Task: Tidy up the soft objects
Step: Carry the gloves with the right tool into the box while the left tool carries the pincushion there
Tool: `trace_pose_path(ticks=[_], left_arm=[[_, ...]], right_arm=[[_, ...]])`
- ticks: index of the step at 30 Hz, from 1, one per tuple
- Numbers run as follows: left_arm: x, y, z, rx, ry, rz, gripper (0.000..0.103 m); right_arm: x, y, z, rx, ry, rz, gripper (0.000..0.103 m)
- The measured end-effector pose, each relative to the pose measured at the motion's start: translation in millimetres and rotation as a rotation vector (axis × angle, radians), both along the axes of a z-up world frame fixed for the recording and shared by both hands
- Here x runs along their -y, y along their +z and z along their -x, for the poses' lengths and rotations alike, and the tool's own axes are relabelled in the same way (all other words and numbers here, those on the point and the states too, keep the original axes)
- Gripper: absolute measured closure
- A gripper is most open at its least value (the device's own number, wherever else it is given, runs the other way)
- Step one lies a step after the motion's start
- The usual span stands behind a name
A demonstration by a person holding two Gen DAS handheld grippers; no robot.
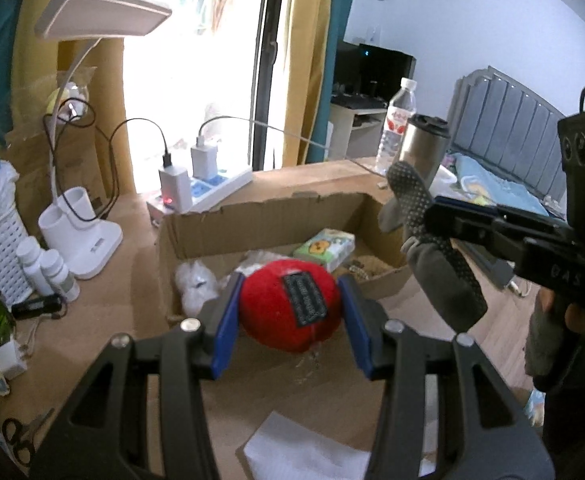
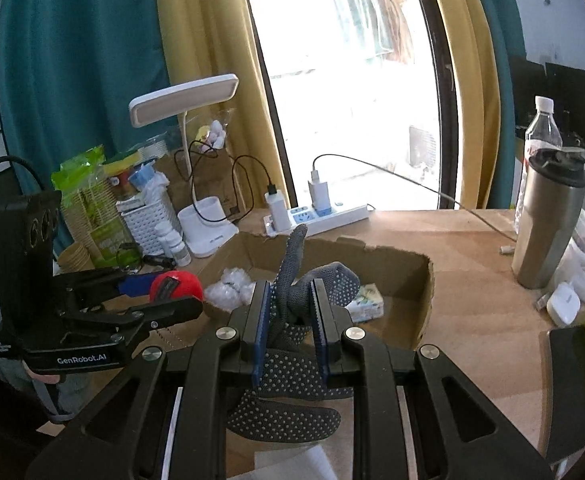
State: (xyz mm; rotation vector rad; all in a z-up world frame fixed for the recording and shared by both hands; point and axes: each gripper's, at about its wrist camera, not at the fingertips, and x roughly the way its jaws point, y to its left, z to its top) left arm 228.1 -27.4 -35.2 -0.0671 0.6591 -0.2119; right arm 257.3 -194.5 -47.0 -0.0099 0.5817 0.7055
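At lower centre, a red plush [image 1: 290, 304] is clenched by the left gripper [image 1: 290, 322]; a grey dotted glove [image 2: 292, 300] is pinched in the right gripper [image 2: 290, 320]. Both seem carried, probably just short of the cardboard box [image 2: 424, 304] at mid-frame. Next, release inside is called for.

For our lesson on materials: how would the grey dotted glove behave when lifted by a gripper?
Probably floppy: the grey dotted glove droops either side of the right hand-held gripper, one finger curling upward. Likely light, since a narrow pinch holds it. Its dots probably resist slipping.
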Motion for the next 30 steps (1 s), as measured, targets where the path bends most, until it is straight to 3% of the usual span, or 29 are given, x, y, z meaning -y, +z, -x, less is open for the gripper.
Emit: trace_pose_path(ticks=[17,30], left_arm=[[12,-4,-28,-0.001,-0.026,0.015,0.054],[21,-14,-52,-0.02,-0.037,0.01,0.054]], right_arm=[[7,-1,-38,-0.006,-0.02,-0.025,0.082],[11,-22,-73,-0.029,-0.083,-0.024,0.081]])
